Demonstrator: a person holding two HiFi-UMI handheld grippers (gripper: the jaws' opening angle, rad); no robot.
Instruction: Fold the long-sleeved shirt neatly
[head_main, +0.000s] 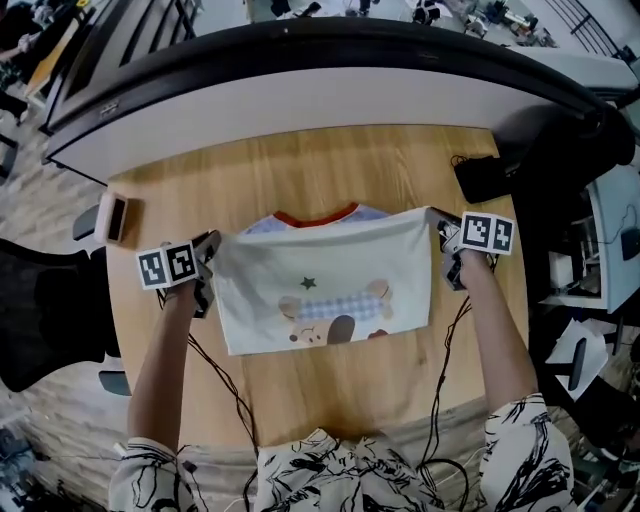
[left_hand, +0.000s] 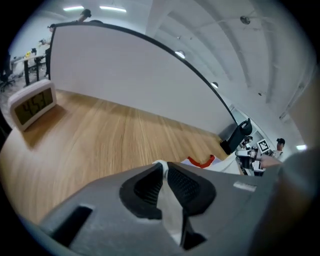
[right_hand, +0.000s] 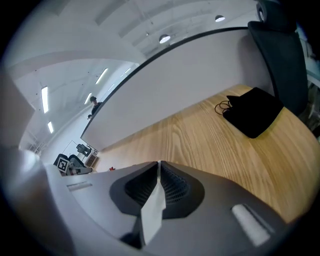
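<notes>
Pale wood runs wide across the table (head_main: 330, 160), with a curved white partition (head_main: 300, 95) closing off its far side and a dark rim arching over that. The long-sleeved shirt (head_main: 330, 290) lies in the middle of the board, white with a small star and a cartoon print. Its red collar (head_main: 315, 215) peeks out just past a doubled-over layer of cloth. The left gripper (head_main: 205, 268) is clamped on that layer's left corner and the right gripper (head_main: 447, 248) on its right corner, so the upper edge stretches between them in a shallow sag. Seen along the left gripper's own jaws, the pads are closed tight on a strip of white fabric (left_hand: 167, 205), with the collar's red curve showing just beyond; the right gripper view shows the same, its pads pinched together on a white fold (right_hand: 152, 210). Beyond the collar a broad band of bare wood reaches the partition. A small digital clock (head_main: 117, 218) stands at the table's left edge, well apart from the shirt. A black pouch (head_main: 485, 178) with a thin cord sits at the far right corner, near the right gripper but not touching it. The shirt's near hem stops short of the front edge, leaving a strip of wood where thin black cables (head_main: 225, 380) trail toward the person's patterned sleeves.
</notes>
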